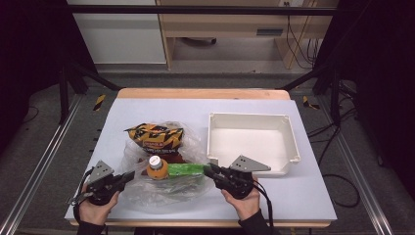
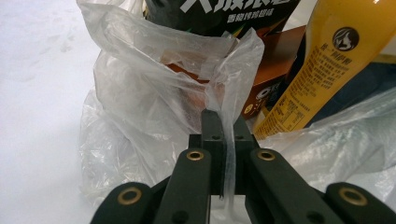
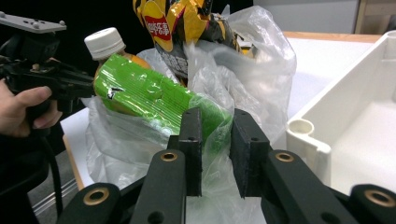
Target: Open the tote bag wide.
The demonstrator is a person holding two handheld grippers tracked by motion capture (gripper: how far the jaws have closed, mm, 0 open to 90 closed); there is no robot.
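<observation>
Two grippers flank a clear plastic bag (image 1: 166, 183) lying near the front edge of the table (image 1: 313, 196), one at each end of its mouth. The left gripper (image 1: 128, 177) has its fingers (image 2: 212, 128) pinched tight on a fold of the film. The right gripper (image 3: 215, 135) has its fingers (image 3: 191, 140) narrowed around the film and the near end of a green packet (image 1: 185, 169), though I cannot tell if the pads actually press on them. That packet's long axis runs level, from the right fingers toward an orange bottle (image 1: 157, 169) with a white cap, so the right hand is the nearer one for drawing it out. A white bin (image 1: 292, 139) stands just beyond the right hand. Behind the bottle sits a yellow-and-black snack bag (image 1: 155, 136) with red Chinese lettering, too small to read; the bottle's label carries fine Chinese print and a round dark logo.
</observation>
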